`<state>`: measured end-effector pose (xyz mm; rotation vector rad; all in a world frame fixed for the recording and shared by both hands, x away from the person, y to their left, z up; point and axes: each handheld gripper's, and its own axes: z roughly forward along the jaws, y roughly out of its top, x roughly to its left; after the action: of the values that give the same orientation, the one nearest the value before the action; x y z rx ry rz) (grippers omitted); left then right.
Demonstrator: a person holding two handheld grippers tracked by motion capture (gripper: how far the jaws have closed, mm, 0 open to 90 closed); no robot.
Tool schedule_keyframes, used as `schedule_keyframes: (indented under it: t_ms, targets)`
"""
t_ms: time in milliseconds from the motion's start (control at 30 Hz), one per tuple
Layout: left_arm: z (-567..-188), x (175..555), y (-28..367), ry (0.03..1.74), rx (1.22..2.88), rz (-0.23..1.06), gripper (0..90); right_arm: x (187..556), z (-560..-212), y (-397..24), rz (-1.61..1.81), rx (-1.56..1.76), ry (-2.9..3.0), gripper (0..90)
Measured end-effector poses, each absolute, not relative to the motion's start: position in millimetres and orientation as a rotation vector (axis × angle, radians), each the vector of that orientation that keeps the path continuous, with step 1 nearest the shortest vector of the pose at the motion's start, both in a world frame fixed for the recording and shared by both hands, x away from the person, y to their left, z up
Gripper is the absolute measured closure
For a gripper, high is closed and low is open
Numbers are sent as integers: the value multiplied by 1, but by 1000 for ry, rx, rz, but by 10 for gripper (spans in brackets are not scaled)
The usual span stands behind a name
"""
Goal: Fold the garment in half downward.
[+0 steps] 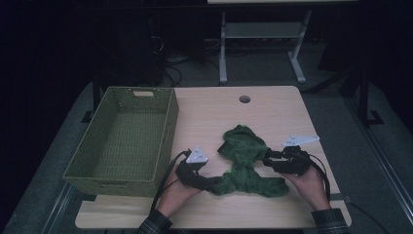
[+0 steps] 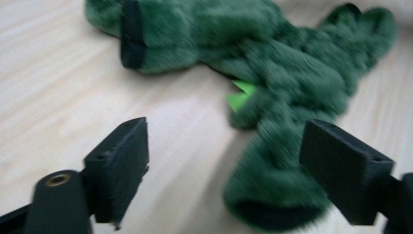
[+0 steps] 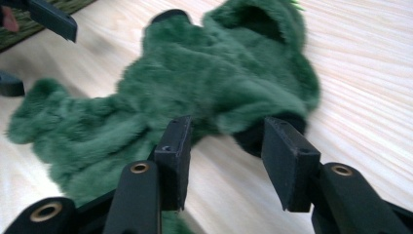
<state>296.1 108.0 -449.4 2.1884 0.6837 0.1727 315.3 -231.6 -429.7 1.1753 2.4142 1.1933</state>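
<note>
High view: we're flanking green furry garment (image 1: 246,163) lying mid-table (image 1: 272,112), beside wicker basket (image 1: 122,136).
Left gripper view: left gripper (image 2: 224,161) jaws standing wide apart, gripping nothing.
Right gripper view: right gripper (image 3: 226,148) jaws parted, fur edge just ahead, unclamped.

Left gripper (image 1: 207,184) low, fingers (image 2: 119,168) spread wide, right gripper (image 1: 265,161) fingers (image 3: 175,158) parted
</note>
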Motion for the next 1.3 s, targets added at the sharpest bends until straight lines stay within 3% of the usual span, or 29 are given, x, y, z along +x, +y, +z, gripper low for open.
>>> schedule_keyframes:
  t_ms: [633, 1300]
  targets:
    - [-472, 249, 135, 585, 2250, 208, 127, 288, -423, -158, 1313, 925, 2579, 673]
    - [-477, 244, 136, 557, 2289, 238, 129, 266, -443, -77, 1243, 675, 2748, 727]
